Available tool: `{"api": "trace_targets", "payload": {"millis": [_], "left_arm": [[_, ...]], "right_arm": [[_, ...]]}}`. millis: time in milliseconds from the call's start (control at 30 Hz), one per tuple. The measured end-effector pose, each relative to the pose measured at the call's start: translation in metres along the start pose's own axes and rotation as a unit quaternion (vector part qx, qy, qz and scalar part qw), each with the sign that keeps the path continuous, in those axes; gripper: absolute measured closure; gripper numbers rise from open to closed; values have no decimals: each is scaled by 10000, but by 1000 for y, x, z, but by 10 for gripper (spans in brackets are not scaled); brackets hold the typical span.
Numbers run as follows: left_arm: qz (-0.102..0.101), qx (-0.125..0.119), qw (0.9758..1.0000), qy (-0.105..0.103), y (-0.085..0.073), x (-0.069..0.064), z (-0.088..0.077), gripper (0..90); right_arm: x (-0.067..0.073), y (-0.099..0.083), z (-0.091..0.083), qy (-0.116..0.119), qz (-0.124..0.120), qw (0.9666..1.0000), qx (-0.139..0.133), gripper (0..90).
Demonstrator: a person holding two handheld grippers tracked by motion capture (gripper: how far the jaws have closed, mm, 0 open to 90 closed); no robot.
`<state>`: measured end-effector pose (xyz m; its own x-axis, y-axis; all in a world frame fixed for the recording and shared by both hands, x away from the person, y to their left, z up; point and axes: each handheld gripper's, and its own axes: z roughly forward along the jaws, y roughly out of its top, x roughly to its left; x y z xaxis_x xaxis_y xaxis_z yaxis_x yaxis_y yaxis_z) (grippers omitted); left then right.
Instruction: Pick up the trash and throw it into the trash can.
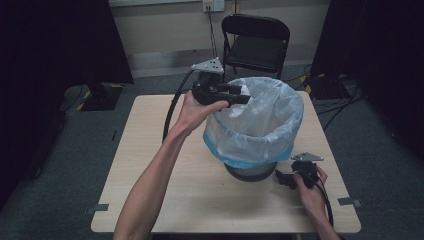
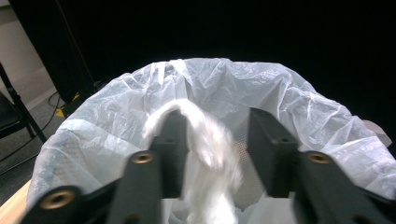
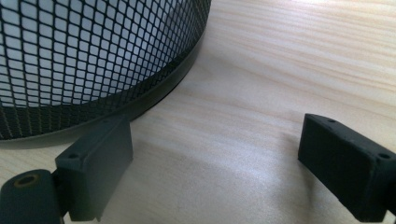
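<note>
Two grippers: my left gripper (image 1: 239, 94) half open over bin liner (image 1: 270, 120), white wad (image 2: 205, 154) loose between jaws; right gripper (image 3: 219, 172) wide open, empty, on table (image 1: 165, 190)

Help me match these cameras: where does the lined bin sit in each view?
High view: bin at table centre, liner folded over its rim.
Left gripper view: liner's rim across the middle.
Right gripper view: mesh wall, upper left.
Shared landmark: the wooden table.

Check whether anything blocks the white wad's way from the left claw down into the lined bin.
Nothing visible does. The white wad hangs between the left claw's parted jaws, above the open mouth of the bag-lined bin.
</note>
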<state>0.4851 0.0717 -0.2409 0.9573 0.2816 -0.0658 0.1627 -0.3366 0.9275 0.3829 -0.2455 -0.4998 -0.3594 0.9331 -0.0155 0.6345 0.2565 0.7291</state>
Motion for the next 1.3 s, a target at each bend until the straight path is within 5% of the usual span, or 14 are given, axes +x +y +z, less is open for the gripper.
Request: {"api": "trace_targets", "payload": {"millis": [200, 367, 467, 633, 767, 800, 900, 1033, 1200, 1267, 1300], "left_arm": [[-35, -54, 9999, 86, -2, 1, -1, 299], [-21, -90, 10000, 18, -2, 0, -4, 243], [64, -171, 9998, -34, -3, 0, -7, 384], [213, -136, 9996, -124, -5, -3, -9, 842], [230, -208, 9994, -125, -4, -4, -7, 889], [212, -247, 9994, -117, -4, -4, -7, 841], [90, -261, 9996, 66, -5, -3, -7, 467], [2, -191, 9998, 97, -9, -3, -8, 296], [271, -310, 9991, -20, -4, -11, -8, 398], [410, -442, 9979, -249, 0, -15, -9, 516], [512, -223, 9983, -137, 1, -14, -7, 646]], "right_arm": [[0, 0, 0, -1, -1, 10000, 0, 94], [0, 0, 0, -1, 1, 10000, 0, 93], [0, 0, 0, -1, 0, 10000, -2, 94], [0, 0, 0, -1, 0, 10000, 0, 94], [0, 0, 0, 0, 0, 10000, 0, 94], [0, 0, 0, 0, 0, 10000, -1, 94], [0, 0, 0, -1, 1, 10000, 0, 94], [0, 0, 0, -1, 1, 10000, -1, 94], [0, 0, 0, 0, -3, 10000, 0, 94], [0, 0, 0, 0, 0, 10000, -1, 94], [0, 0, 0, -1, 0, 10000, 0, 94]]}}
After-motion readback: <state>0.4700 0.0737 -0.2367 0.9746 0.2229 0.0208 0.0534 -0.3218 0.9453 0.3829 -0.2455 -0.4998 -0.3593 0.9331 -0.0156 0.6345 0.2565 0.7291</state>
